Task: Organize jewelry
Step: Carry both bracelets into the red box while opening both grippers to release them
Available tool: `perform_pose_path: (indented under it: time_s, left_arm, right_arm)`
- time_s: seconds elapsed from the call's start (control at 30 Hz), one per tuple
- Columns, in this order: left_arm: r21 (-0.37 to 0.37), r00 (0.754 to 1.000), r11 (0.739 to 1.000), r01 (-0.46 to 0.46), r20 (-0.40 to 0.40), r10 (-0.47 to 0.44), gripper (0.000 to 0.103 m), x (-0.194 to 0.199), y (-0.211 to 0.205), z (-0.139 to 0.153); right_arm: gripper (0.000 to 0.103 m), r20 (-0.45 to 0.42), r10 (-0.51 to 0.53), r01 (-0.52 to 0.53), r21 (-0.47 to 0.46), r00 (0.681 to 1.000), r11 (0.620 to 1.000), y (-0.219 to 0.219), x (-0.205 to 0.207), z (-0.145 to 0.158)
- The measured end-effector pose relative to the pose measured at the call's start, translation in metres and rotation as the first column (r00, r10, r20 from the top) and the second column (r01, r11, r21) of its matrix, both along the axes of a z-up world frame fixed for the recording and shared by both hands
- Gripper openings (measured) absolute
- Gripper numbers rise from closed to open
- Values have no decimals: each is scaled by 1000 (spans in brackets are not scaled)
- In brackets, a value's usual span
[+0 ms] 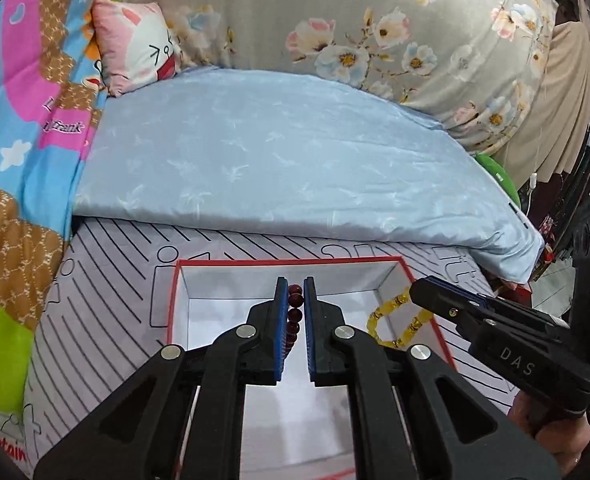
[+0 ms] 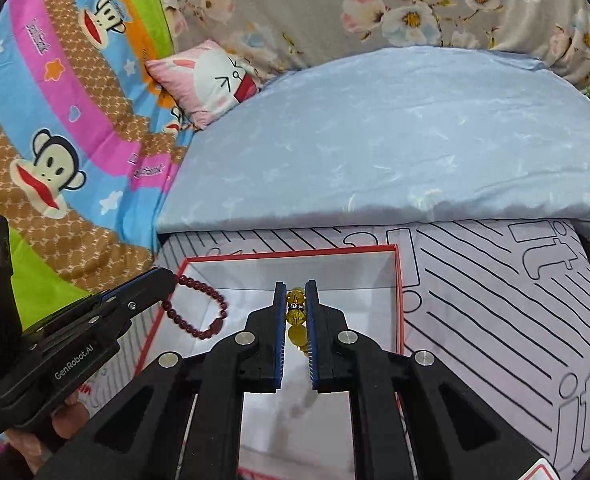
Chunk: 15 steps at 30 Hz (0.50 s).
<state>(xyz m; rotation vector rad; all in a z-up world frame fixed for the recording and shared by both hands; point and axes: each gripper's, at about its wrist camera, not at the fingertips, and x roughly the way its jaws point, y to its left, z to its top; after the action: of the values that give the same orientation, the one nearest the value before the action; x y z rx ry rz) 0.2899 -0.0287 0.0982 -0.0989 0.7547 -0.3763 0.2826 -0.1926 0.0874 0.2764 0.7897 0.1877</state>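
Observation:
A red-rimmed white box [image 1: 291,262] [image 2: 399,300] lies open on the striped sheet. My left gripper [image 1: 295,286] is shut on a dark red bead bracelet [image 1: 295,312] and holds it over the box's left half; the bracelet hangs in a loop in the right wrist view [image 2: 211,308]. My right gripper [image 2: 295,288] is shut on a yellow bead bracelet [image 2: 296,312] over the box's right half; its loop shows in the left wrist view [image 1: 395,316]. Each gripper shows from the side in the other's view, the right one [image 1: 415,292] and the left one [image 2: 171,280].
A folded light blue quilt [image 1: 279,160] lies just behind the box. A pink cartoon pillow [image 1: 135,48], a floral grey quilt [image 1: 375,20] and a colourful monkey-print blanket [image 2: 55,140] lie further back and to the left. The bed's edge is on the right.

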Motion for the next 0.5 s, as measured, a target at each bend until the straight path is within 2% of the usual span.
perform_pose_path:
  time_s: [0.13, 0.17, 0.2, 0.23, 0.27, 0.37, 0.5]
  left_arm:
    - [26, 1000, 1000, -5, -23, 5, 8, 19, -5, -17]
    - [29, 1000, 999, -16, -26, 17, 13, 22, -4, -19]
    - [32, 998, 999, -41, -38, 42, 32, 26, -2, -22]
    - [24, 998, 998, -54, -36, 55, 48, 27, 0, -22]
    - [17, 997, 998, -67, -25, 68, 51, 27, 4, -21]
    - [35, 995, 995, -94, 19, 94, 52, 17, 13, -13]
    - [49, 992, 992, -118, 42, 116, 52, -5, 24, -4]
  right_arm:
    - [10, -29, -15, 14, -58, 999, 998, 3, 20, -19]
    - [18, -25, -28, 26, -75, 999, 997, 2, 21, -21]
    - [23, -16, -55, 53, -111, 998, 992, 2, 22, -22]
    - [36, -4, -70, 69, -130, 998, 989, 0, 20, -21]
    - [45, 15, -83, 84, -142, 996, 986, -3, 17, -18]
    - [49, 74, -92, 103, -158, 993, 982, -7, -1, -4]
    - [50, 107, -82, 99, -163, 991, 982, -10, -33, 8]
